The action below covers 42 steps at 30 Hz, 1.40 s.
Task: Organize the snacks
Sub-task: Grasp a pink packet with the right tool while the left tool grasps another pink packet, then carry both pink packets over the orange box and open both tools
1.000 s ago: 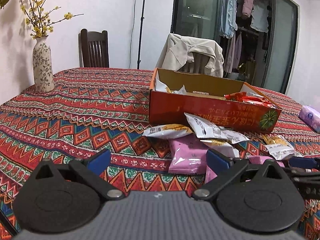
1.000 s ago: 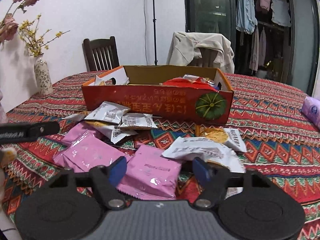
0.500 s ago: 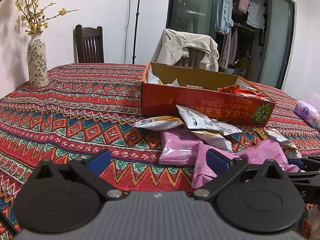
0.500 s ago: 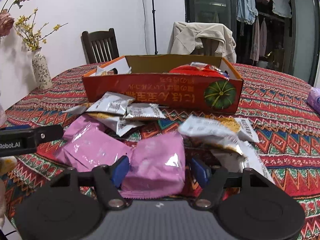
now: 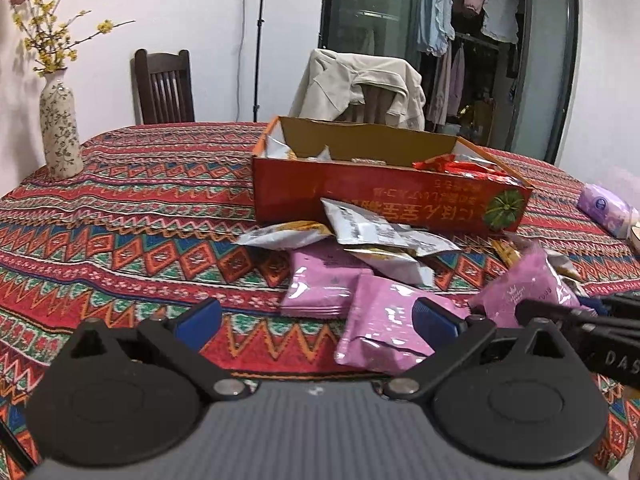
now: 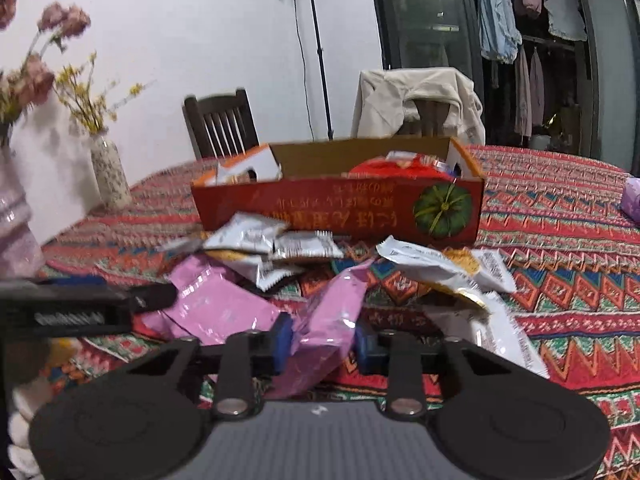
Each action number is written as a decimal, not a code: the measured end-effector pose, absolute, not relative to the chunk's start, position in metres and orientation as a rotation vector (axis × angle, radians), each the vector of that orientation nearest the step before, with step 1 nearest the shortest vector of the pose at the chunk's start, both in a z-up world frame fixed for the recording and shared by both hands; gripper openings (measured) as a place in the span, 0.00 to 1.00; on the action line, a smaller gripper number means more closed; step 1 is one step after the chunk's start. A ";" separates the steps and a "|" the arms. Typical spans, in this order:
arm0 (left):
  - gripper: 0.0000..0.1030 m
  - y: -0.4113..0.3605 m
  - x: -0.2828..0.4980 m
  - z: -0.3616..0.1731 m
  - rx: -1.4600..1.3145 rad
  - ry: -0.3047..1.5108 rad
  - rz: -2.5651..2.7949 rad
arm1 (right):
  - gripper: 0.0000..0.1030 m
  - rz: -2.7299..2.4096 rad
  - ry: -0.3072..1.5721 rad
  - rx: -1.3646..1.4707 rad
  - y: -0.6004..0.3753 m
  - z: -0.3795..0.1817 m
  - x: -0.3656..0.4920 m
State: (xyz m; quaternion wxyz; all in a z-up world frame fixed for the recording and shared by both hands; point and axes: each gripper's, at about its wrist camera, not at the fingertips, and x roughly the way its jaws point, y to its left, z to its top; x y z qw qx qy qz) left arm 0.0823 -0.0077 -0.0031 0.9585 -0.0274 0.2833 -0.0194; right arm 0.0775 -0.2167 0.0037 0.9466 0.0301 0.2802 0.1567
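Right gripper (image 6: pixel 323 340), jaws closing, pinches a pink snack packet (image 6: pixel 326 320), lifted in front of the orange box (image 6: pixel 340 208). Left gripper (image 5: pixel 316 320) stands wide, holding nothing. Loose white packets (image 5: pixel 360 232) lie on the surface (image 5: pixel 120 220) before the box.

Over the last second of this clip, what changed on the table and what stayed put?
The right gripper is closing its jaws on a pink snack packet that lay flat a second ago; the packet now stands crumpled and tilted up. The left gripper stayed open and empty. The red box and silver packets did not move.
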 end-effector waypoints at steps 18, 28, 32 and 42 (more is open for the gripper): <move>1.00 -0.070 0.111 -0.022 0.034 0.699 -0.077 | 0.18 0.284 0.497 0.083 -0.255 0.010 0.067; 0.92 -0.069 0.114 -0.030 0.032 0.725 -0.075 | 0.18 0.302 0.501 0.088 -0.252 0.008 0.066; 0.73 -0.064 0.108 -0.024 0.010 0.708 -0.078 | 0.17 0.304 0.495 0.087 -0.251 0.010 0.064; 0.67 -0.054 0.085 -0.004 0.004 0.621 -0.092 | 0.17 0.315 0.467 0.078 -0.245 0.020 0.053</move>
